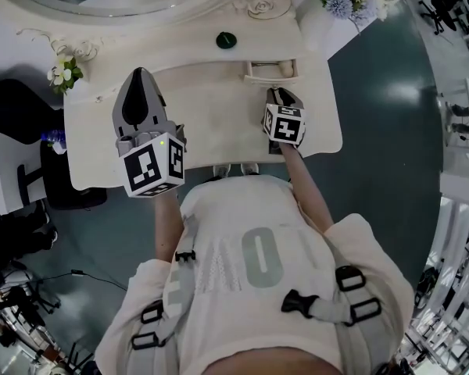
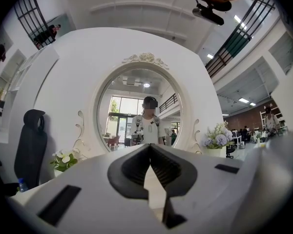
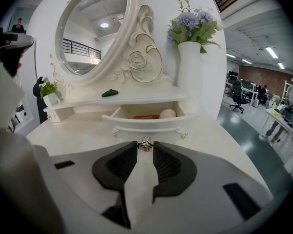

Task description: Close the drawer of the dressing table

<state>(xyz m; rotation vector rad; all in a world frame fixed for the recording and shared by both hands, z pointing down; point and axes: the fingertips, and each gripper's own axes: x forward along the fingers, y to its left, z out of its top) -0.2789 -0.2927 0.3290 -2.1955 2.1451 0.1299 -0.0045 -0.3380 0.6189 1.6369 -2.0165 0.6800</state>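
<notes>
The drawer (image 3: pixel 146 122) stands pulled out from under the shelf at the back right of the worktop (image 3: pixel 78 135), and I can see into it. My right gripper (image 3: pixel 145 146) sits just in front of its handle, fingers (image 3: pixel 171 167) pinching a small silver trinket (image 3: pixel 145 143) at their tips. Bare worktop lies to either side of it. My left gripper (image 1: pixel 143 76) hovers over the left half, well apart from the drawer, its fingers (image 2: pixel 132 172) closed on nothing and facing the mirror (image 2: pixel 139 106).
</notes>
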